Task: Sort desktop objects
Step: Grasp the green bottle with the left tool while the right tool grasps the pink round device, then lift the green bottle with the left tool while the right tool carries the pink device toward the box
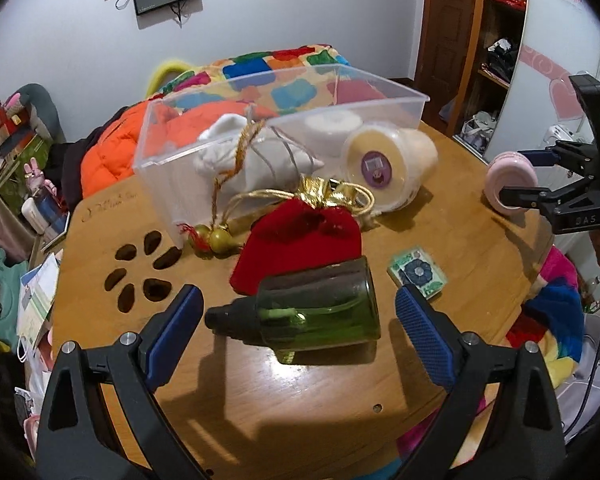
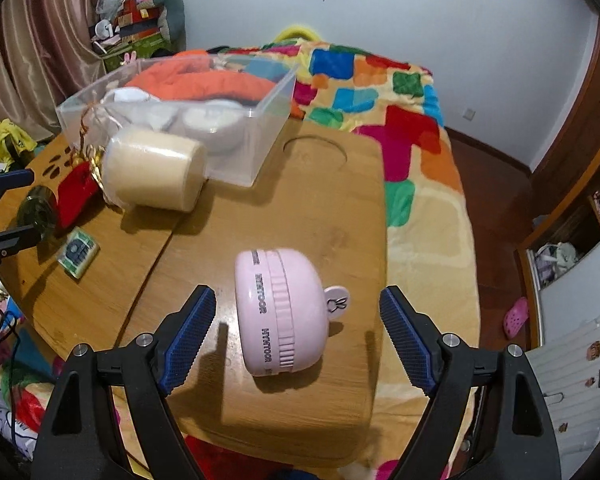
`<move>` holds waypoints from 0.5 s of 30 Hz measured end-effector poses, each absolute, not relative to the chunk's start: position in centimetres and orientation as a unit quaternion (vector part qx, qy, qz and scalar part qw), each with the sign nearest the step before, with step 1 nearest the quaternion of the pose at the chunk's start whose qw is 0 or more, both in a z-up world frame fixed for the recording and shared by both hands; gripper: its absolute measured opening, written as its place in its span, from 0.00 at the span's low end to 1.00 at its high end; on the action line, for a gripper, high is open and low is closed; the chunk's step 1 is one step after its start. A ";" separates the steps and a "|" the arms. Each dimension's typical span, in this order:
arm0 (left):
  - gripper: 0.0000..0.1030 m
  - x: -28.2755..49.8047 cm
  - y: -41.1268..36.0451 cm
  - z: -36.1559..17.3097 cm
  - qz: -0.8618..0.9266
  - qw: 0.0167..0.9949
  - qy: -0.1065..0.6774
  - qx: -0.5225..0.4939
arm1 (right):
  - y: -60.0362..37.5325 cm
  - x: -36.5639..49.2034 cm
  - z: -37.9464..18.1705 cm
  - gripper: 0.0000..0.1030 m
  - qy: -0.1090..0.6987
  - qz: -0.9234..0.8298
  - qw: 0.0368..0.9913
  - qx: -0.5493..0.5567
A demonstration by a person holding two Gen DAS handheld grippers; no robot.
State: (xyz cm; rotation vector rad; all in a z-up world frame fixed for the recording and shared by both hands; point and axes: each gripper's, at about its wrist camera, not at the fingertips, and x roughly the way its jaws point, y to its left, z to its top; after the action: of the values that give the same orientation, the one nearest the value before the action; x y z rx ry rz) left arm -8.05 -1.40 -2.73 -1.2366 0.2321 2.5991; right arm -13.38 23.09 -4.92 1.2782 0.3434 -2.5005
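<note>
Lying on its side near the front of the wooden bench (image 1: pixel 300 408), the green glass bottle (image 1: pixel 320 316) sits between the spread fingers of the left hand-held gripper (image 1: pixel 300 340), black cap pointing left, neither pad touching it. Judged as glass: rigid, smooth, likely slippery and breakable, and free to roll. The sound grip is across the cylindrical body, not the narrow cap.

The right hand-held gripper (image 2: pixel 298 336) is likewise spread wide, its pads flanking the pink round device (image 2: pixel 280 312), which stands on edge toward the bench's right side. No contact is evident. The shell appears hard plastic, light, with a ribbed band around the middle; the flat faces offer the best purchase, and the small rabbit tab should be avoided.

The clear plastic bin (image 1: pixel 284 120) stands at the rear of the bench and already holds a white pouch (image 1: pixel 256 156). A cream tub (image 1: pixel 388 164), a red velvet pouch (image 1: pixel 300 240) and a small patterned box (image 1: pixel 418 274) lie outside it, unsorted.
</note>
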 end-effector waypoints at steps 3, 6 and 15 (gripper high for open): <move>0.95 -8.1 -1.2 -3.3 0.892 0.121 0.082 -0.428 | 23.1 -13.5 -5.7 0.77 0.121 -0.875 0.150 0.444; 0.95 -8.4 -1.3 -3.9 0.889 0.116 0.076 -0.435 | 23.3 -13.6 -6.1 0.65 0.102 -0.875 0.158 0.445; 0.95 -8.3 -1.6 -4.3 0.901 0.095 0.056 -0.420 | 23.4 -13.5 -6.2 0.55 0.078 -0.878 0.172 0.440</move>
State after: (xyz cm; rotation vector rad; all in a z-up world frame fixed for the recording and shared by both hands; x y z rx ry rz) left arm -8.33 -1.65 -4.29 -1.2461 0.1665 2.6700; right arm -13.46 23.41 -6.17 1.2493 0.2220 -2.4908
